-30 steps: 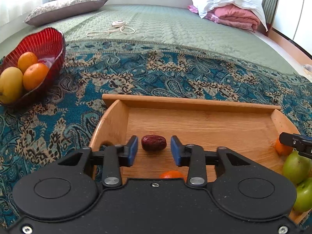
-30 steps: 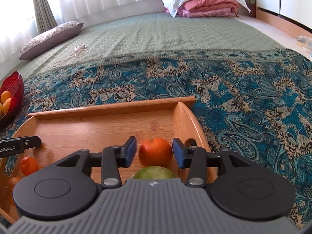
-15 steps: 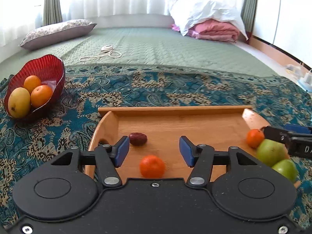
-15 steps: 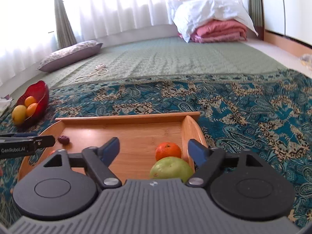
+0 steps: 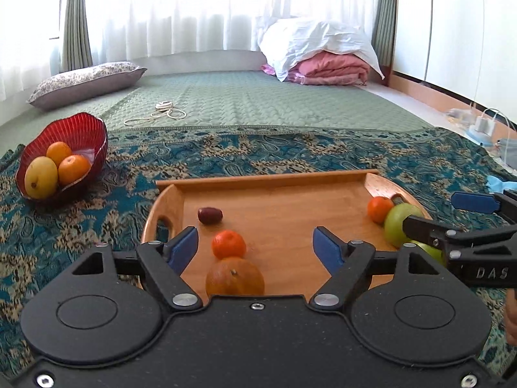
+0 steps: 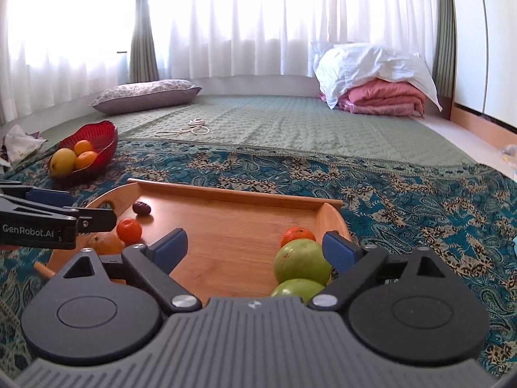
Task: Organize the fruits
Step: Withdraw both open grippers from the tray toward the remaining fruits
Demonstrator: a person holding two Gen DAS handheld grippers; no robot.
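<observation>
- The left gripper [image 5: 255,247] stands released above the near edge of the wooden tray [image 5: 268,179]; its jaws have just been opening, and nothing is pinched between them.
- A small tangerine [image 5: 228,243] and a bigger orange [image 5: 235,276] lie by the tray's near-left edge, a dark date [image 5: 210,215] beyond them.
- The right gripper [image 6: 255,247] is released too, its jaws just opened wide, empty.
- Two green apples [image 6: 302,260] and another tangerine [image 6: 298,234] sit at the tray's right end.
- A red bowl [image 5: 76,129] with fruit stands on the patterned blanket [image 5: 290,148], left of the tray.

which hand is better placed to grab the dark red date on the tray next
Left. The date lies at the tray's left end, just ahead of the open left gripper. The right gripper, also open, hovers over the green apples at the far end.
</observation>
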